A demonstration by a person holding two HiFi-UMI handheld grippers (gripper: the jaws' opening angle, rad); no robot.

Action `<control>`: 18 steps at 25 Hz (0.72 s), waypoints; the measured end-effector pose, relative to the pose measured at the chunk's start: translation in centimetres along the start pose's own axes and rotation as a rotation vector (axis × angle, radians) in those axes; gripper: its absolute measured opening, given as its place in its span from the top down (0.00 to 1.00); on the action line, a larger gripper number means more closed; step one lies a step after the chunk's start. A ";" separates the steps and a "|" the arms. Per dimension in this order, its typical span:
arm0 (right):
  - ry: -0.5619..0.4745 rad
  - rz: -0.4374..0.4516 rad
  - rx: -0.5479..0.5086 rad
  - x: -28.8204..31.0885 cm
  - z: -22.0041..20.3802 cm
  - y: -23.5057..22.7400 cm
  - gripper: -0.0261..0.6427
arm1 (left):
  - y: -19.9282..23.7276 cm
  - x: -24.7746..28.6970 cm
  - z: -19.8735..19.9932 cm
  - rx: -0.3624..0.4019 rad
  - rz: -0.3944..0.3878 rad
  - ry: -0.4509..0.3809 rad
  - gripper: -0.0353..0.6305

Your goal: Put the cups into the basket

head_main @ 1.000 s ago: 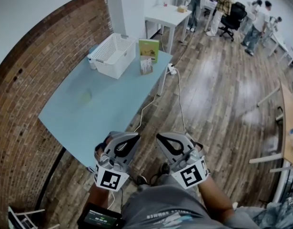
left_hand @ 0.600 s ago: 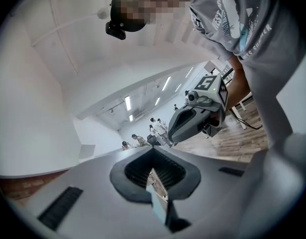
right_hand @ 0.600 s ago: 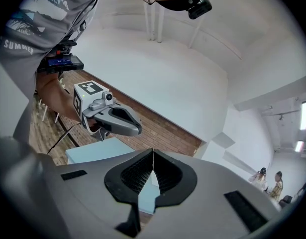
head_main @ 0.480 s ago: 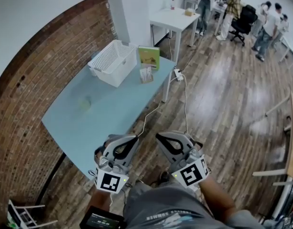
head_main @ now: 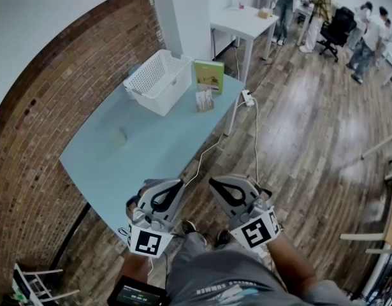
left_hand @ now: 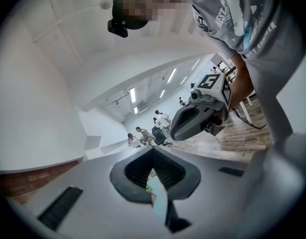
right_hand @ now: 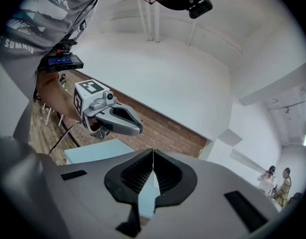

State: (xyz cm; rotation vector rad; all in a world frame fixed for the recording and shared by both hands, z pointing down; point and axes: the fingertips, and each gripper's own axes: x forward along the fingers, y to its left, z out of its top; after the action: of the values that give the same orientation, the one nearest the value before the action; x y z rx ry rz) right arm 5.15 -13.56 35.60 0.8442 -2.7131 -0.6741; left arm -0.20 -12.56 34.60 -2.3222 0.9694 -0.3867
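Head view, looking steeply down: a person stands on a wooden floor (head_main: 291, 145), a little short of a long pale blue desk (head_main: 159, 153) that runs along a red brick wall (head_main: 49, 101). Compared with a second ago, the desk and the room sit differently in the frame and the desk reads slightly closer. This suggests the person is walking up to it. Nothing on the desk has been disturbed, so the task looks not yet started.

The left hand-held gripper (head_main: 173, 185) and the right hand-held gripper (head_main: 216, 185) are held level, side by side in front of the body. Each has its jaws pressed together with nothing between them.

One small, pale green translucent cup (head_main: 121, 137) sits alone near the middle of the desk, well apart from both grippers. It appears to stand upright with its long axis vertical and its mouth up, but it is too small and faint to be sure.

A white perforated plastic basket (head_main: 159, 81) rests at the far end of the desk. Its open top faces up and its long side follows the desk's length. Just beside it stands a green upright box (head_main: 209, 76).
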 end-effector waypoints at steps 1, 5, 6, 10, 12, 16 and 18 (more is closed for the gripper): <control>0.004 -0.003 0.002 0.6 -0.1 -0.2 0.94 | 0.6 0.1 -0.5 -0.003 0.002 0.004 0.95; 0.022 -0.012 0.012 3.3 -0.2 -0.4 0.94 | 3.3 0.0 -2.5 -0.008 0.004 0.014 0.95; 0.024 -0.012 0.009 4.1 -0.1 -0.4 0.94 | 4.1 -0.2 -3.0 -0.010 0.005 0.015 0.95; 0.020 -0.025 0.003 7.7 0.3 -0.5 0.94 | 6.8 -0.8 -5.2 -0.004 0.002 0.017 0.95; 0.024 -0.028 0.001 9.4 0.3 -0.3 0.94 | 8.1 -1.3 -6.5 -0.006 0.003 0.021 0.95; 0.026 -0.039 -0.001 12.4 0.5 0.2 0.94 | 10.4 -2.6 -8.9 -0.016 0.010 0.032 0.95; 0.029 -0.044 -0.005 13.7 0.7 0.5 0.94 | 11.6 -3.2 -10.1 -0.018 0.011 0.040 0.95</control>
State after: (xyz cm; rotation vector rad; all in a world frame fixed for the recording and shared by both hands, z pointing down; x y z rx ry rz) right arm -6.40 -20.90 36.22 0.9083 -2.6733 -0.6725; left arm -13.48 -20.92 35.24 -2.3324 1.0087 -0.4223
